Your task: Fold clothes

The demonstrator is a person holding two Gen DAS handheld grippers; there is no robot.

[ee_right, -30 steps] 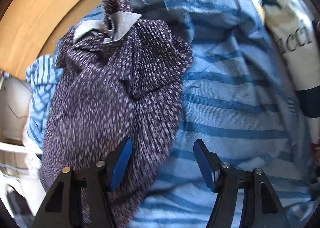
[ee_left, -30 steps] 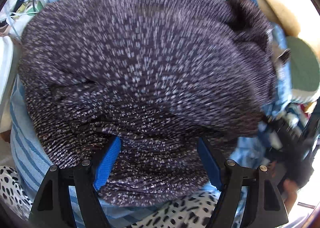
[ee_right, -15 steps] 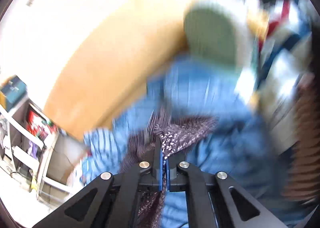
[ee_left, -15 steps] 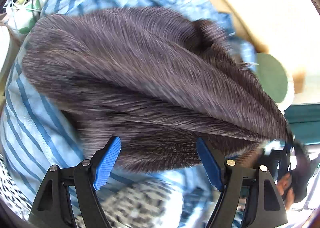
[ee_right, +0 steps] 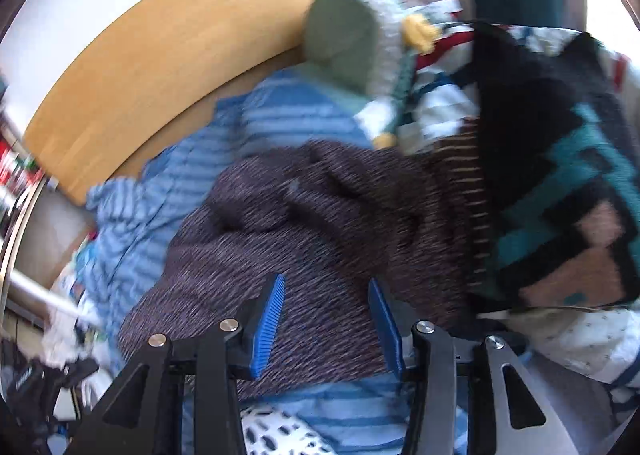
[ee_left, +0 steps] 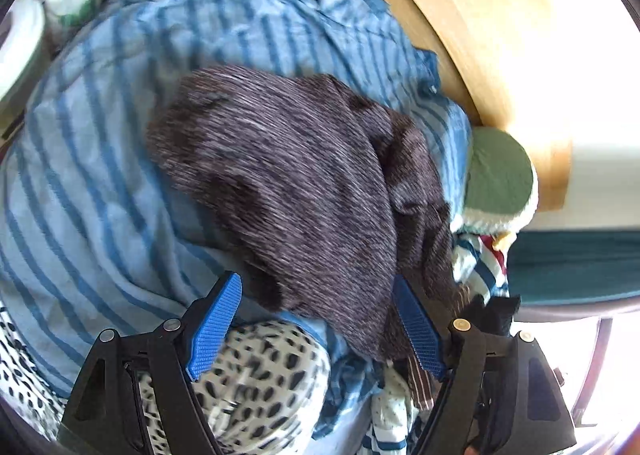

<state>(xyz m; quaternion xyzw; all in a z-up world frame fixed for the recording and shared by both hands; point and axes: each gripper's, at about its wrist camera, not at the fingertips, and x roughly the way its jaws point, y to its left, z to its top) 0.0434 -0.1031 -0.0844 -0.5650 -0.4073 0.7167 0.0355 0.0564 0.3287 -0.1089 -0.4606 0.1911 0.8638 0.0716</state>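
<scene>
Left wrist view is showing a blue striped sheet (ee_left: 100, 175) spreading across most of the frame, with a curved wooden board (ee_left: 480, 55) running along its far edge. Lying on the sheet is the dark speckled knit garment (ee_left: 288, 183), bunched into a mound and trailing down toward the lower right. The left gripper (ee_left: 316, 323) is hovering above it with its fingers (ee_left: 216, 319) standing wide apart; the garment's near lower edge is lying between them as the camera sees it, closer to the right finger, and neither pad is pressing on the cloth. A leopard-print cloth (ee_left: 256, 383) is showing under the left finger, and a green round cushion with a pale fluffy rim (ee_left: 496, 175) is sitting to the right of the garment, beside the board.

Right wrist view is showing the same dark speckled knit garment (ee_right: 320, 223) filling the middle, draped over the blue striped sheet (ee_right: 168, 191), with the wooden board (ee_right: 160, 55) behind. A black knit with teal zigzag and pink patches (ee_right: 560, 183) is lying just to the right of the garment, apparently overlapping its edge. The green cushion (ee_right: 344, 39) is standing beyond the garment. The right gripper (ee_right: 326, 319) is opening, its fingers (ee_right: 268, 327) parted, with the garment's near part lying below and between them; the pads are not clamping it. Motion blur is softening the finer details.
</scene>
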